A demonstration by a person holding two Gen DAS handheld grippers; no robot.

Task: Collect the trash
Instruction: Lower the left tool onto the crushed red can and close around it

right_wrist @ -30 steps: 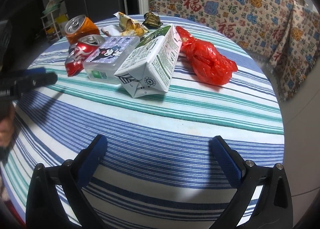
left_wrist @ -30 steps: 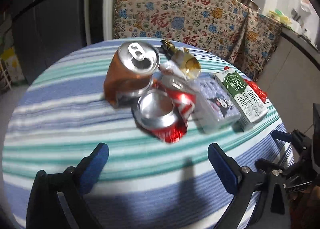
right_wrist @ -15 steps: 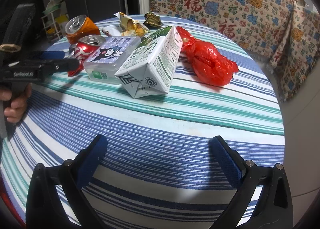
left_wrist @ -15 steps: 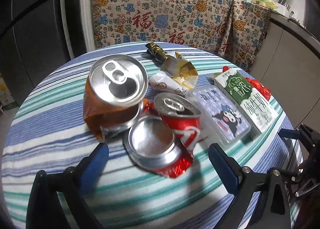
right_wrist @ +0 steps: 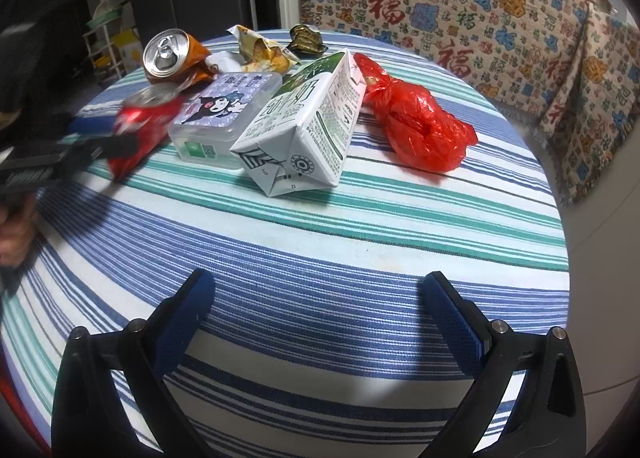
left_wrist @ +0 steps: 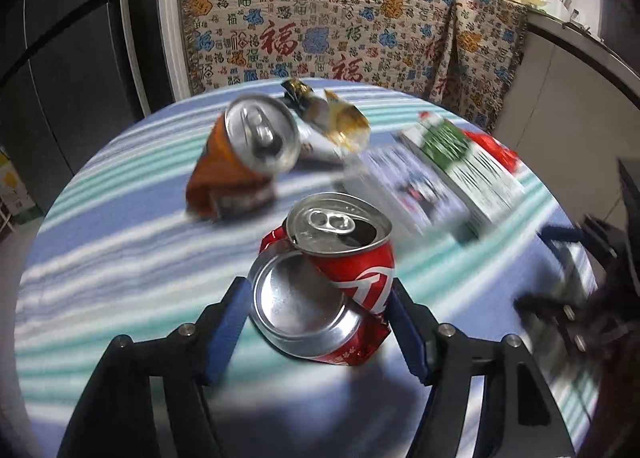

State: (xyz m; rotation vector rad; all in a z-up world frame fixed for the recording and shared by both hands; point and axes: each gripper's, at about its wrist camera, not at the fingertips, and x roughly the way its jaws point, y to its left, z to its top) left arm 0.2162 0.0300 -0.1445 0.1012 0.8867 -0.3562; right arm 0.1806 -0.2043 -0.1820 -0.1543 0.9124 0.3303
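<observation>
Red and crumpled, the cola can (left_wrist: pixel 326 282) now sits between the blue pads of the left gripper (left_wrist: pixel 320 322), where half a second ago it lay on the cloth against the orange can (left_wrist: pixel 244 162) with the fingers spread wide on either side. The left fingers (left_wrist: pixel 226 322) have closed in and press on both flanks of the red can, its dented base turned toward the camera and its pull-tab top pointing away. The background has slid and blurred since the earlier frame, and the red can now stands apart from the orange can, with striped cloth showing between them; whether it is clear of the cloth cannot be told. From the right wrist view the red can (right_wrist: pixel 140 126) is a blurred shape at the left edge of the bench (right_wrist: pixel 360 226), held in the dark left tool.

The right gripper (right_wrist: pixel 318 318) has not shifted: its fingers (right_wrist: pixel 184 314) are spread wide over the blue stripes, holding and touching nothing.

Farther back on the bench, the clear plastic box (right_wrist: pixel 224 118) with a cartoon lid stays shut, contents unseen, lying flat and touching the green-and-white milk carton (right_wrist: pixel 304 126), which lies on its side. Just beside the carton rests a knotted red plastic bag (right_wrist: pixel 420 126), closed, its contents hidden. Crumpled gold wrappers (right_wrist: pixel 264 52) sit behind the orange can (right_wrist: pixel 174 56), unchanged from before.
</observation>
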